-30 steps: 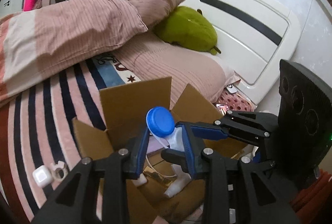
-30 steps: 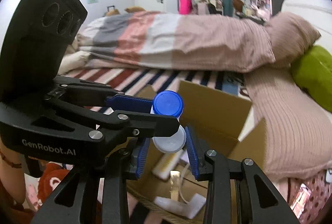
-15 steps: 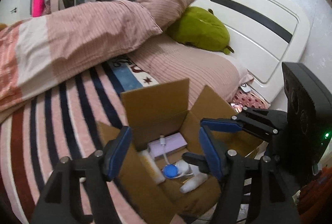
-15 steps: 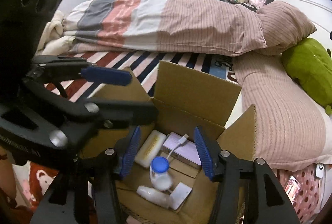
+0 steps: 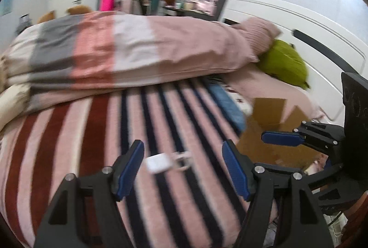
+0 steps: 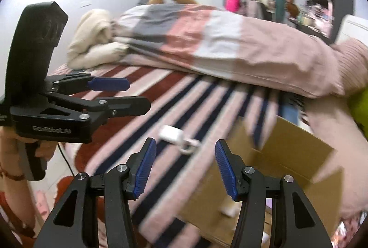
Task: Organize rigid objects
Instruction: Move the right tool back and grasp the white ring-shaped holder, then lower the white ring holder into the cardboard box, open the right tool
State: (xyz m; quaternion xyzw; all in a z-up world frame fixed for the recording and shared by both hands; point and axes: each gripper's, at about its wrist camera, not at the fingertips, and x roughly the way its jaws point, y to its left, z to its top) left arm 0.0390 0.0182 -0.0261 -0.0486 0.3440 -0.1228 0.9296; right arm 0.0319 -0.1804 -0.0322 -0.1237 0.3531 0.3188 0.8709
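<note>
A small white box [image 5: 159, 163] and a white ring-shaped piece [image 5: 182, 160] lie side by side on the striped bedspread. My left gripper [image 5: 182, 171] is open and empty, a little short of them. My right gripper [image 6: 185, 169] is open and empty; the white box [image 6: 171, 133] and ring piece [image 6: 189, 146] lie just beyond its tips. The open cardboard box [image 5: 273, 133] sits to the right; in the right wrist view [image 6: 287, 156] part of its inside shows, blurred.
A folded striped duvet [image 5: 128, 57] lies across the back of the bed. A pink pillow [image 5: 257, 28] and a green plush [image 5: 285, 64] lie by the white headboard [image 5: 326, 45]. A cream blanket [image 6: 92, 41] is bunched at the far left.
The blue-capped bottle was let go into the cardboard box. Both grippers opened and swung left, away from the box, toward the white box and ring piece on the bedspread.
</note>
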